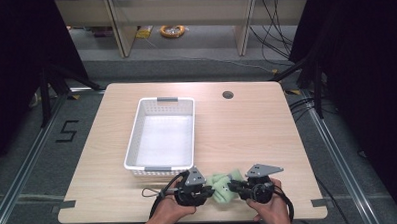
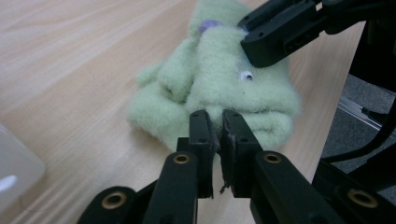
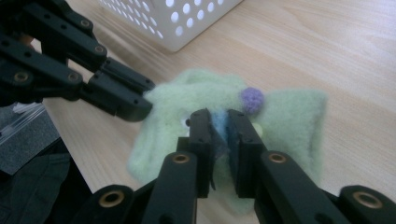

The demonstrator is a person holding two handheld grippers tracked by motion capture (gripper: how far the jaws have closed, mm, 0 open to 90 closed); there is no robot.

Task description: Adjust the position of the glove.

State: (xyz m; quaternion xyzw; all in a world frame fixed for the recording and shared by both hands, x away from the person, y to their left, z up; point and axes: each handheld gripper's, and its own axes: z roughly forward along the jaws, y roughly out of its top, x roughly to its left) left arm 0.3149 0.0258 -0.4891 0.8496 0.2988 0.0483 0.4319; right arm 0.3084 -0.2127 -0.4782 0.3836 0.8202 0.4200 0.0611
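Here I see the left gripper and right gripper each pinching the fuzzy pale-green felt toy at the wooden table's near edge.

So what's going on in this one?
A person holds a claw in each hand at the near edge of the table. The left claw and right claw are both shut on a green fuzzy toy lying on the wood. A white basket sits just behind, empty.
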